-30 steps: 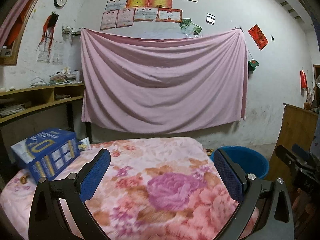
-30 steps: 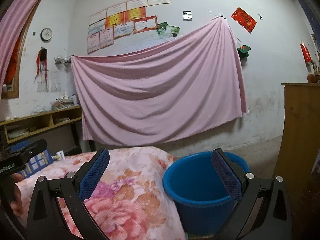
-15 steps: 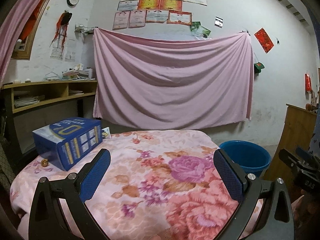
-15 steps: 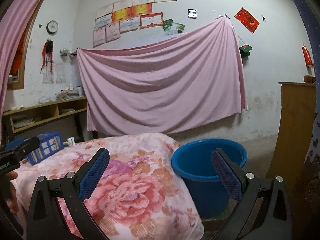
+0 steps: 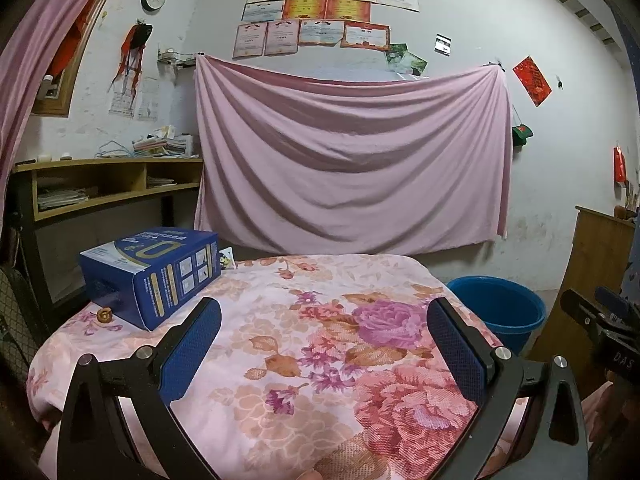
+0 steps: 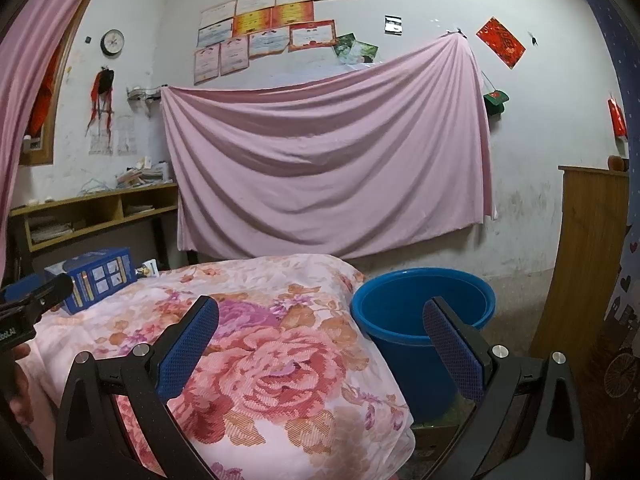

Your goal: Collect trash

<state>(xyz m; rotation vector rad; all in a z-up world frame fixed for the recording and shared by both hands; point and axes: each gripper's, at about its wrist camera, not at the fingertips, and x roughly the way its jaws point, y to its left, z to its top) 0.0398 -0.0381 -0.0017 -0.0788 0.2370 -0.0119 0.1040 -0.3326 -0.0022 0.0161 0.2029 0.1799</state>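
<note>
A blue carton (image 5: 154, 274) lies on its side at the far left of a table covered with a pink floral cloth (image 5: 304, 340); it also shows in the right wrist view (image 6: 98, 276). A small brown piece (image 5: 105, 315) lies by the carton, and a small white packet (image 5: 226, 258) sits behind it. A blue bucket (image 6: 424, 320) stands on the floor right of the table and shows in the left wrist view (image 5: 500, 312). My left gripper (image 5: 324, 320) is open and empty above the table's near side. My right gripper (image 6: 320, 320) is open and empty, above the table's right edge and the bucket.
A pink sheet (image 5: 352, 160) hangs on the back wall. A wooden shelf unit (image 5: 104, 188) with papers stands at the left. A wooden cabinet (image 6: 588, 264) stands at the right beside the bucket. The right gripper's body (image 5: 600, 332) shows at the left view's right edge.
Both grippers have pulled back and risen, so more of the table, the carton and the bucket shows. Both stay open and empty.
</note>
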